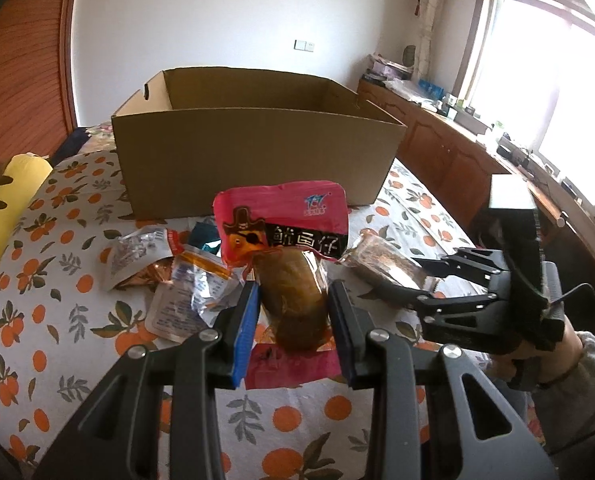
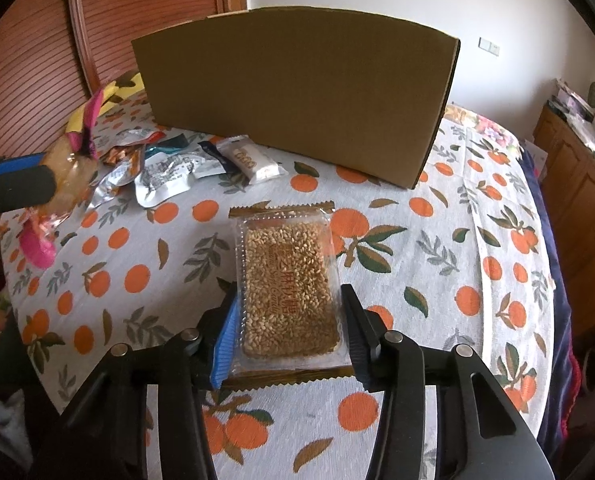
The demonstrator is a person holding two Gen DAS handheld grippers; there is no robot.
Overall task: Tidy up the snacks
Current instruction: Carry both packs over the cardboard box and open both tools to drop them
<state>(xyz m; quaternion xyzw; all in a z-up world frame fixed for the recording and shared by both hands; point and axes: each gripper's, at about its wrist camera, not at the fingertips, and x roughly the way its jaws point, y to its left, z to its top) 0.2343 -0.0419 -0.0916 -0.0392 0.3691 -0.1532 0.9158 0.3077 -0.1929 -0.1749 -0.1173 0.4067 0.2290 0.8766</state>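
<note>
My left gripper point(image 1: 293, 300) is shut on a pink squid snack packet point(image 1: 285, 240) with a brown lump in its clear lower half, held above the tablecloth. It also shows at the left of the right wrist view point(image 2: 63, 176). My right gripper point(image 2: 287, 308) is shut on a clear packet of sesame candy point(image 2: 289, 284), held flat just above the cloth; it also shows in the left wrist view point(image 1: 381, 264). An open cardboard box point(image 1: 253, 148) stands behind, also in the right wrist view point(image 2: 297, 92).
Several loose snack packets lie on the orange-print tablecloth point(image 2: 437, 248): silver ones point(image 1: 137, 252) point(image 2: 165, 178) and a white bar point(image 2: 253, 162). A yellow cushion point(image 1: 5, 208) is at the left. Wooden cabinets point(image 1: 449, 152) line the right wall.
</note>
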